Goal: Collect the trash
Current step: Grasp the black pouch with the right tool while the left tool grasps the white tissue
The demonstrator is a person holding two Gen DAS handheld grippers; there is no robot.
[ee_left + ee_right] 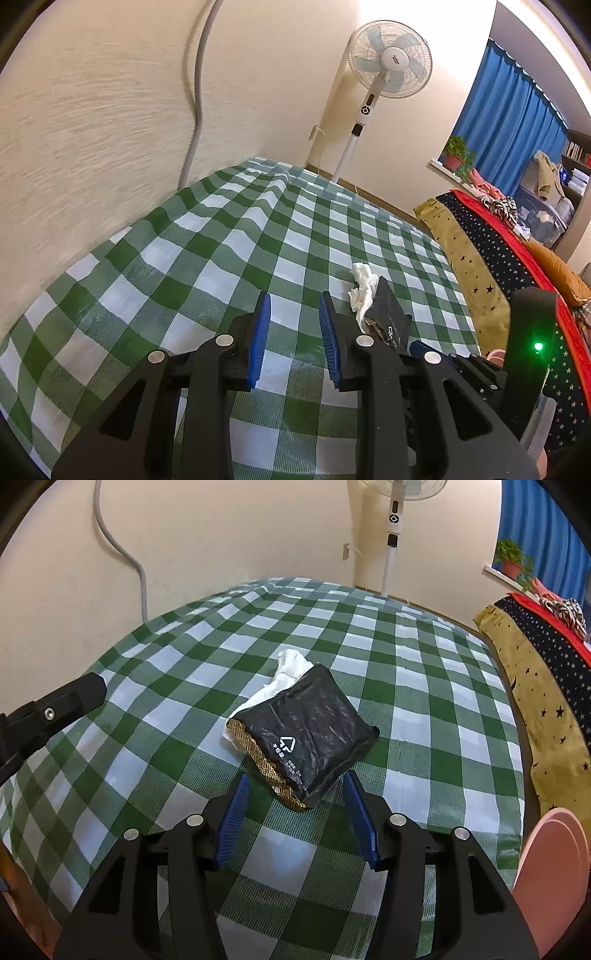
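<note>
We see one black wrapper (308, 734) with a gold-patterned edge lying flat on the green-and-white checked cloth of the table (424, 686), near the middle of it. Its long axis runs diagonally, from the near corner between our right tongs (295, 818) away toward the far right; the gold edge faces left. One crumpled white tissue (290, 668) lies under and beyond its far left side, touching it.

Our right tongs are spread wide, the blue pads on either side of the wrapper's near corner, gripping nothing. Our left tongs (295, 325) hover over bare cloth just left of the tissue (364, 291) and wrapper (388, 314), parted and empty as well.

Outward, a pink round object (550, 878) shows at the table's right edge; we cannot tell what it is. Beyond stand one white pedestal fan (388, 62), a cream wall with one grey cable (197, 92), a star-patterned blanket (543, 686) on the right, blue curtains (509, 122) and a potted plant (456, 151) on the sill.
</note>
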